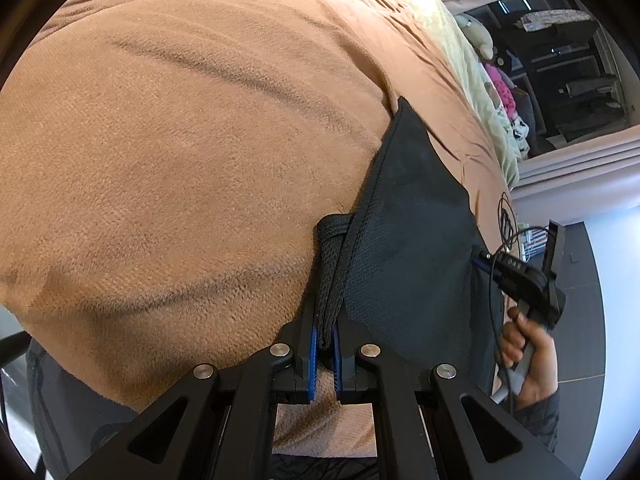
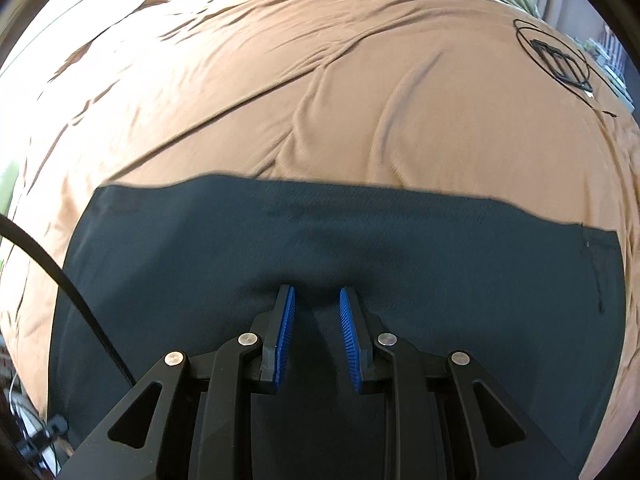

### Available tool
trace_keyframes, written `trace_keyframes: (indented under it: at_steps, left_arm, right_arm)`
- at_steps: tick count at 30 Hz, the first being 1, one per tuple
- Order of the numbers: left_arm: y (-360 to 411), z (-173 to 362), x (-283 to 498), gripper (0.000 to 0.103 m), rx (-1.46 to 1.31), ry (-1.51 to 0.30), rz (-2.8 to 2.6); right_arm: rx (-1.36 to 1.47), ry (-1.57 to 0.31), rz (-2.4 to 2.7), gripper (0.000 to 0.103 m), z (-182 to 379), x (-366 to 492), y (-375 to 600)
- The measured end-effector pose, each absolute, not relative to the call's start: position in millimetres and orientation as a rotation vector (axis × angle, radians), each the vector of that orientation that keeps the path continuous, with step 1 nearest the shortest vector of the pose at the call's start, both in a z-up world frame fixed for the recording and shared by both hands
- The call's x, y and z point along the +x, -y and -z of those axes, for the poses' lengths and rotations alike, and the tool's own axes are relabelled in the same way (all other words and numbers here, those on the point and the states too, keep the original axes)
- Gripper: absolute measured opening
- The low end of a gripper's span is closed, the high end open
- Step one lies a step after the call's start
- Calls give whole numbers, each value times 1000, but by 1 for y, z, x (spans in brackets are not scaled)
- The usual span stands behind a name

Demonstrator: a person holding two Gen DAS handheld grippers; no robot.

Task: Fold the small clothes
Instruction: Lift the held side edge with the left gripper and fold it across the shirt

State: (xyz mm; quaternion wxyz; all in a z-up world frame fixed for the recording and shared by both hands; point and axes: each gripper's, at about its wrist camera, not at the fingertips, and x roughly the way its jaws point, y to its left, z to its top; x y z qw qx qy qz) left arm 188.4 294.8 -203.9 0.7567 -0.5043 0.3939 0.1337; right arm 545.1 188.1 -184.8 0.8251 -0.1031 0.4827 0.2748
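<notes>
Two hand-held grippers in play, w/ very different states. Your left hand-held gripper (image 1: 327, 332) is clamped tight on a bunched, rolled edge of the dark garment (image 1: 408, 240); blue pads nearly meet, w/ the fabric roll wedged between them. Your right hand-held gripper (image 2: 317, 300) has its jaws spread apart, tips pressed down into the flat of the same dark garment (image 2: 340, 232), holding nothing; the cloth only dimples around the tips.

Garment lies spread on the tan blanket (image 2: 320, 100) covering the bed, far edge running roughly straight across in the right wrist view. In the left wrist view it rises from the clamped roll toward a pointed corner, w/ your right hand (image 1: 528, 360) on its handle at the far side. Pale green bedding (image 1: 472, 60) sits beyond, well apart.

Risks, as I judge them:
- Left grip is on a thick wad, not a clean hem; pull hard and layers may slip unevenly, skewing the fold.
- Right tips pin but don't grasp; if you drag left before right closes or holds firm, the whole piece slides on the plush blanket.
- Soft bed gives under pressure, so creases probably won't set sharp.
- Cable (image 2: 60, 280) beside the garment could snag.
</notes>
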Motion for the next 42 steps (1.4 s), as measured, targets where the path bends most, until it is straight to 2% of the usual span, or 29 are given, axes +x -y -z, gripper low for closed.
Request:
trace_keyframes:
  at_steps: [10,18,42]
  left_arm:
    - [-296,208,186,6,-1115,-842,-283]
    - [-294,197,181,6,-1081,-821,-230]
    - [-289,137,198,5,-1063,-685,-13]
  right_arm:
    - [-245,-1022,-537,20,165,588,-188]
    - [-286,-973,-624,20,149,534,-179]
    - [-196,-1041,-727,20,200,399,-110]
